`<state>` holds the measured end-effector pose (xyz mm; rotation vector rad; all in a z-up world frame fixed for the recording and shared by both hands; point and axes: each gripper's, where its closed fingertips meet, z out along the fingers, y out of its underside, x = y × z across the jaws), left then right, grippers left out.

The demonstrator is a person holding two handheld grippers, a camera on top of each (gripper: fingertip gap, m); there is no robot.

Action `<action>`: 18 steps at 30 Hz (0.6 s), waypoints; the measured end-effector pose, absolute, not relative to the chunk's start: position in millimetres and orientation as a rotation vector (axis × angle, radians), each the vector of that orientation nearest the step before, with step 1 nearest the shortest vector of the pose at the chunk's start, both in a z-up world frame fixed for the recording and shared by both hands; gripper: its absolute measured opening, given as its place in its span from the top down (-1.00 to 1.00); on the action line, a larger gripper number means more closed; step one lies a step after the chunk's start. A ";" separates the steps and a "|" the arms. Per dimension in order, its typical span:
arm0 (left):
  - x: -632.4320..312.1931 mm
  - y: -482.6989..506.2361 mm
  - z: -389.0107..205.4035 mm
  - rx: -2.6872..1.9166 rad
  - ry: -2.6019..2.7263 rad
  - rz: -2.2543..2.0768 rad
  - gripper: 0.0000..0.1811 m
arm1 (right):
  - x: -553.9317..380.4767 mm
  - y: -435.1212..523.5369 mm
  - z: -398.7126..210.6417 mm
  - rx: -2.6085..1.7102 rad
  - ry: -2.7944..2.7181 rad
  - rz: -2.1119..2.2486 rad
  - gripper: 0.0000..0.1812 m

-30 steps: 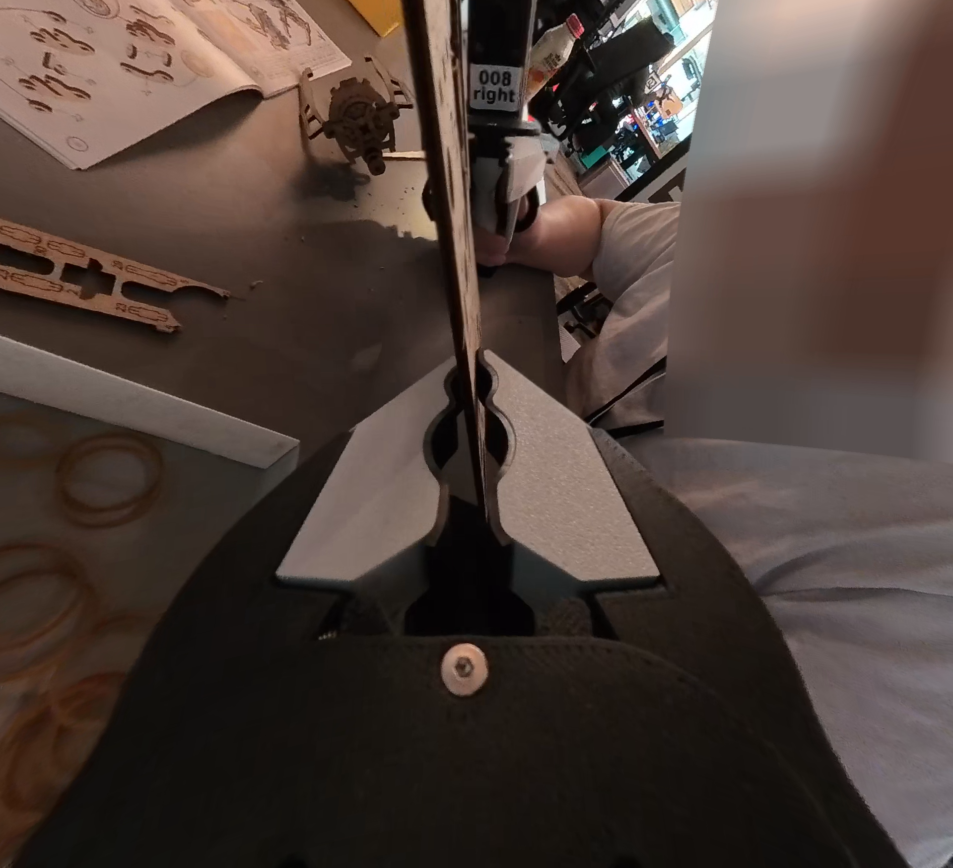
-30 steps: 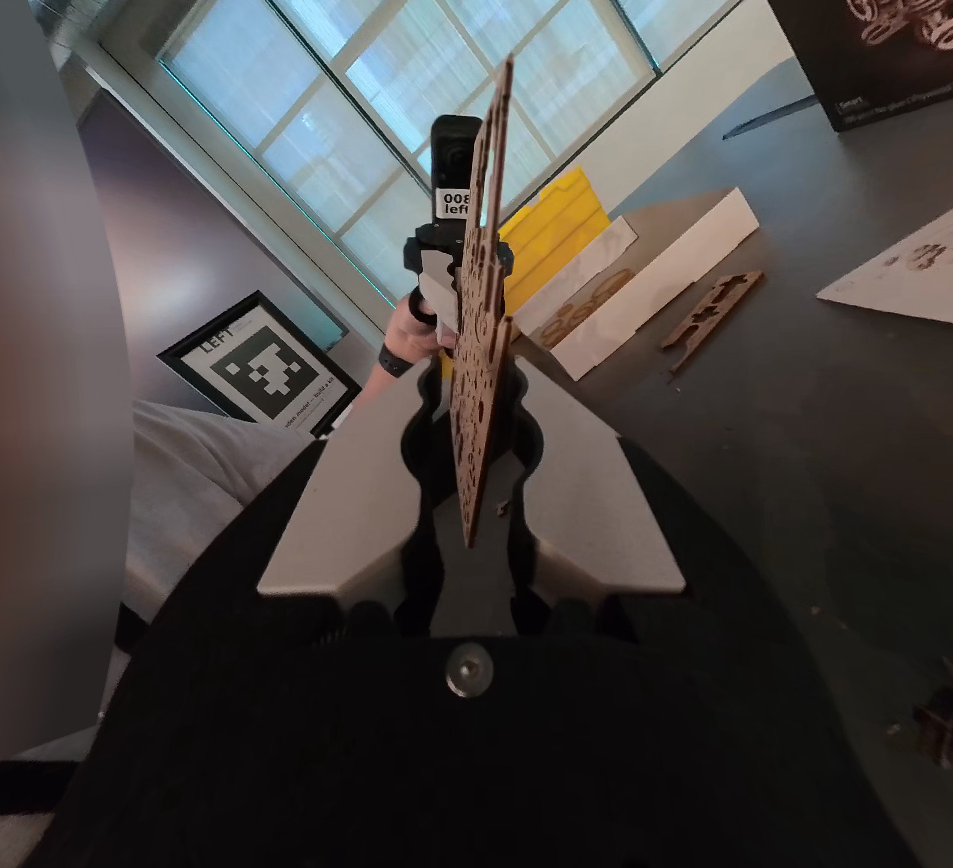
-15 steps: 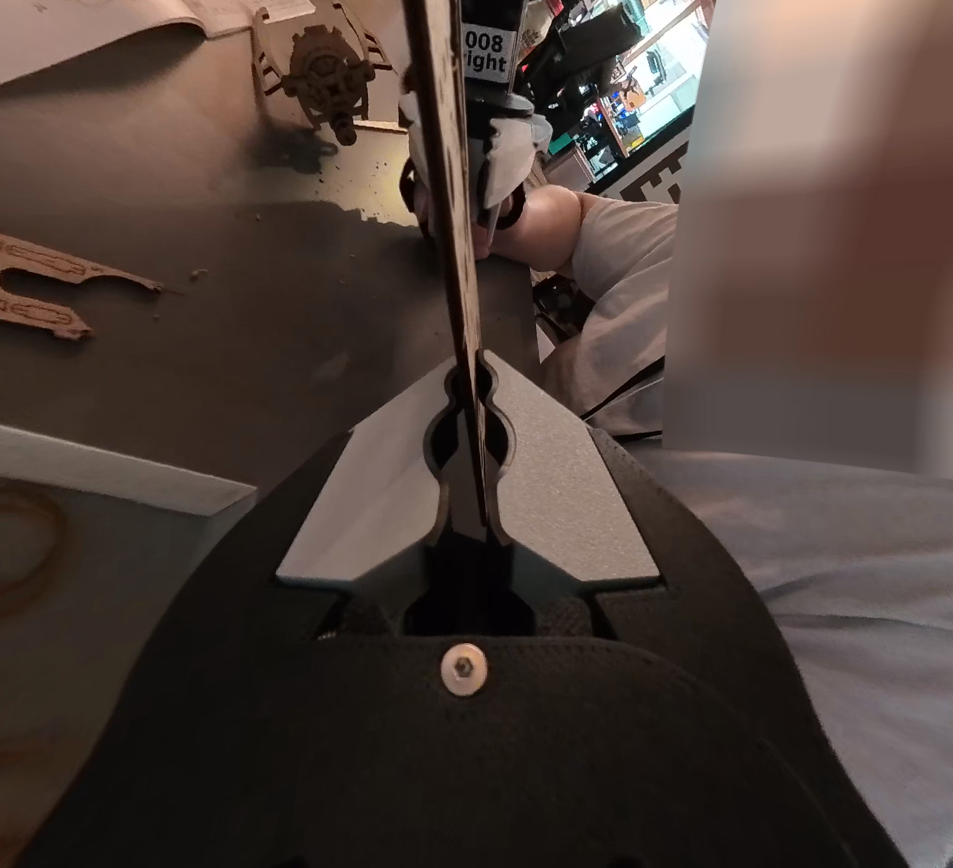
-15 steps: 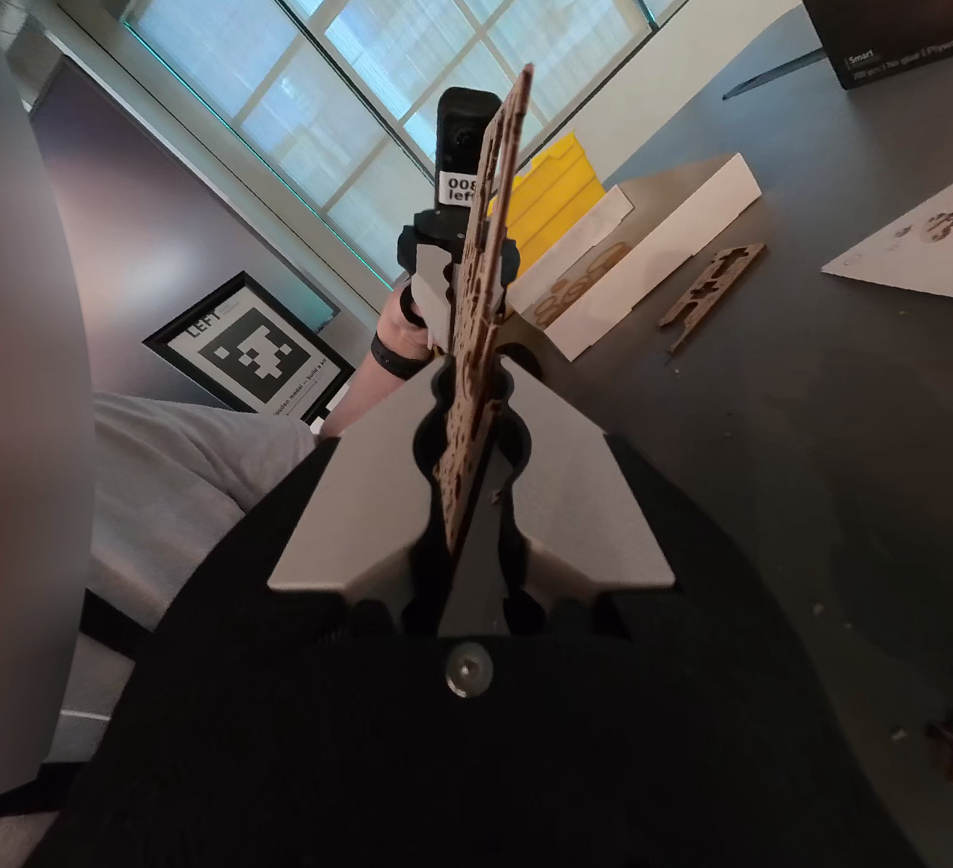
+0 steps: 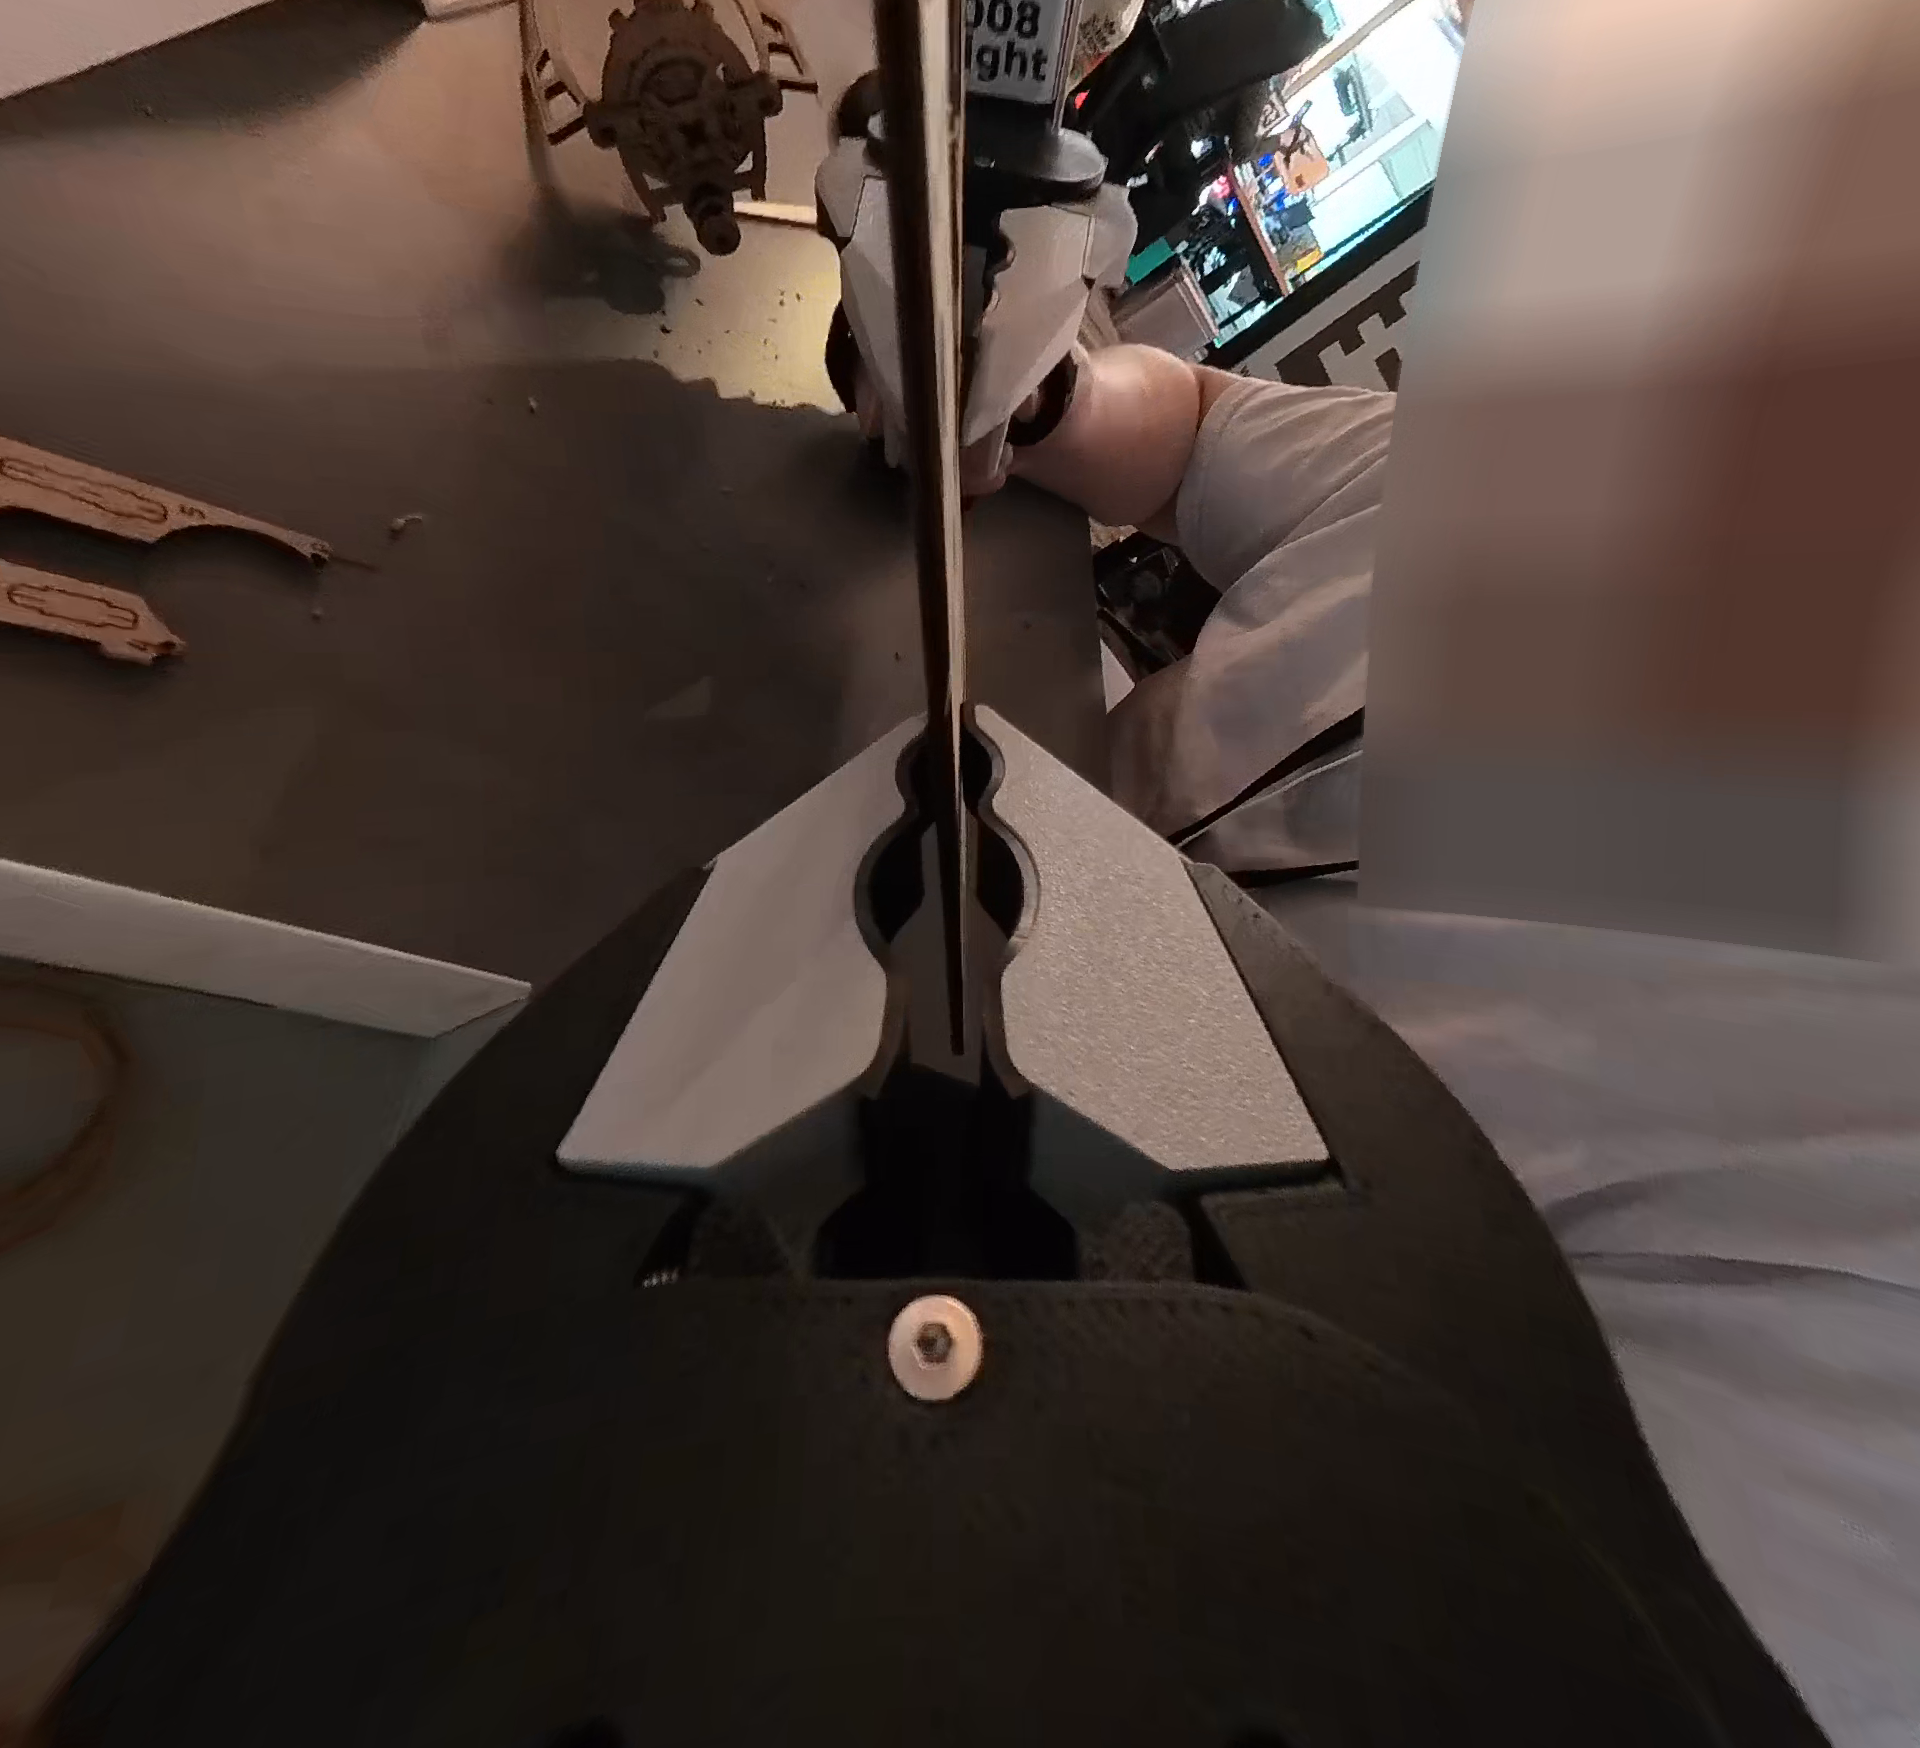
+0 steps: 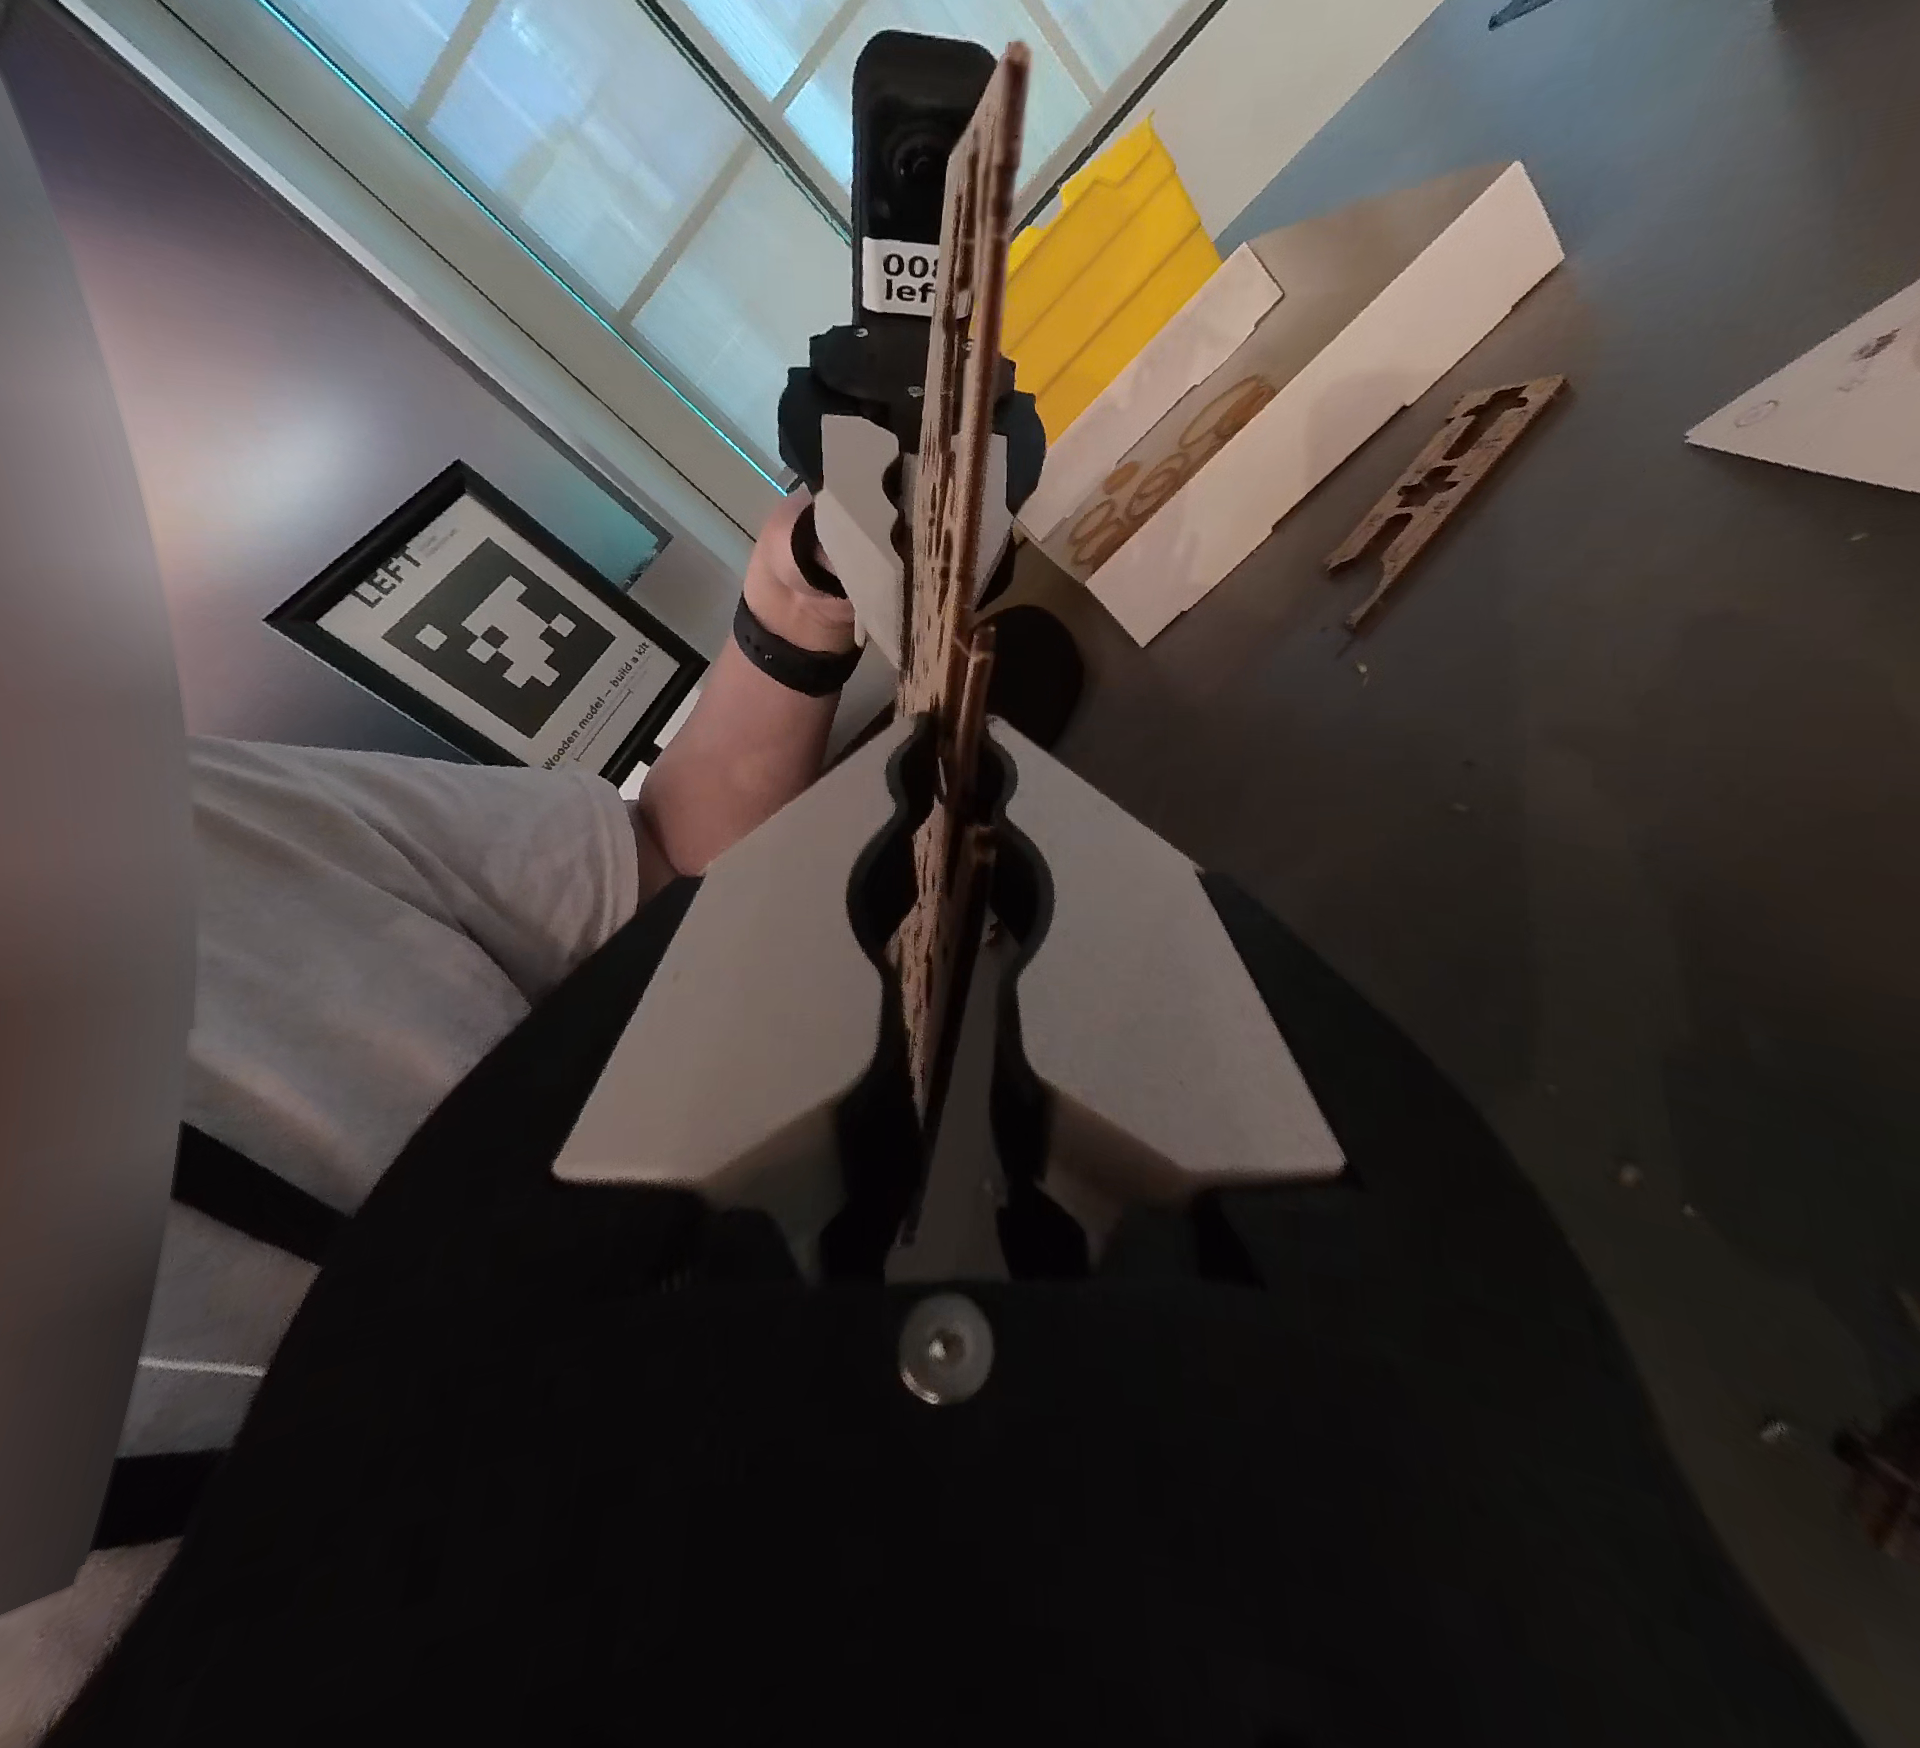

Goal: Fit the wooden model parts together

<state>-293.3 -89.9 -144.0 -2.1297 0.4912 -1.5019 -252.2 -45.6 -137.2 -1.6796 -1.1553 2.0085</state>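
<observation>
In the left wrist view, the left gripper (image 5: 945,742) pinches the thin wooden sheet (image 5: 935,493) edge-on above the table (image 5: 499,659), and the right gripper (image 5: 961,410) has come much closer. In the right wrist view, the right gripper (image 6: 951,742) also clamps the sheet (image 6: 951,493). With both so near, I think they mean to snap a part free.

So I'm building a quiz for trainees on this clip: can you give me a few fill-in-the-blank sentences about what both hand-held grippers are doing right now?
1. Both the left hand-held gripper and the right hand-held gripper are shut on the same thin wooden ____.
2. The wooden sheet is seen ____-on in both views.
3. The small assembled wooden model stands on the ____.
4. The bin beyond the white tray is ____.

Missing words: sheet; edge; table; yellow
</observation>
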 end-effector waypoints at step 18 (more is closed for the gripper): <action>-295.8 -101.9 -142.3 -2.150 0.570 -1.487 0.99 | -252.6 -60.4 -139.6 -1.670 -1.225 2.076 0.98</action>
